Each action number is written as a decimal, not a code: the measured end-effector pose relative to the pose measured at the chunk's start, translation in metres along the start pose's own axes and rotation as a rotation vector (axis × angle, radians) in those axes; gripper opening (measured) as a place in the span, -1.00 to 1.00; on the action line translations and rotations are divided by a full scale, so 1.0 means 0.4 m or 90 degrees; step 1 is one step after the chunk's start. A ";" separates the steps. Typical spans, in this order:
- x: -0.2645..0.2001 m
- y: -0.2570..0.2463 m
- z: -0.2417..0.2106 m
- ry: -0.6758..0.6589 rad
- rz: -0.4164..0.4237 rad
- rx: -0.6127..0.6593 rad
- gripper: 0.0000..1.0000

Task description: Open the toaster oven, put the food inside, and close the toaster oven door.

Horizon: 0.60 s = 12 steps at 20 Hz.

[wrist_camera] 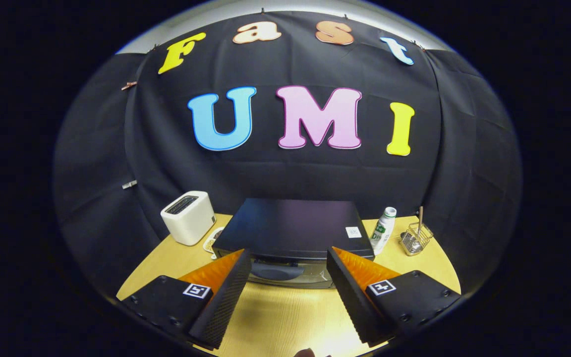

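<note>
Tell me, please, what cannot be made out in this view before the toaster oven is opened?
- Toaster oven door: its lower front is hidden behind the open tongs.
- Food: a plate is mostly hidden behind the oven; contents unclear.
- Bottle label: too small.
- Wire basket contents: too small.

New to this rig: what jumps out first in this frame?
The black toaster oven dominates, standing mid-table just ahead of the fingers, its door looking closed. The gripper is open, with fingers spread wide either side of the oven front and holding nothing. Flanking it on the wooden table: a white toaster on one side, a white bottle and a wire basket on the other.
</note>
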<state>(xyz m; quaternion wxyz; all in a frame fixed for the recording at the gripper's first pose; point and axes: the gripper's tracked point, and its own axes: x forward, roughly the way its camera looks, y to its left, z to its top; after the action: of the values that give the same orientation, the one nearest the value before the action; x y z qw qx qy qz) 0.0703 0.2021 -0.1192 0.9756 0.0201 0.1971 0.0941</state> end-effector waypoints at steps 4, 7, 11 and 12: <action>-0.043 -0.107 0.092 -0.043 -0.031 0.014 0.98; -0.084 -0.185 0.146 -0.079 -0.057 0.021 0.97; -0.140 -0.273 0.200 -0.120 -0.088 0.003 0.97; -0.154 -0.289 0.211 -0.128 -0.093 0.003 0.97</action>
<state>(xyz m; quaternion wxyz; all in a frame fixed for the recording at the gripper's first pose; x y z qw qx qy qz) 0.0676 0.0768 -0.0268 0.9947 0.0171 0.0996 0.0202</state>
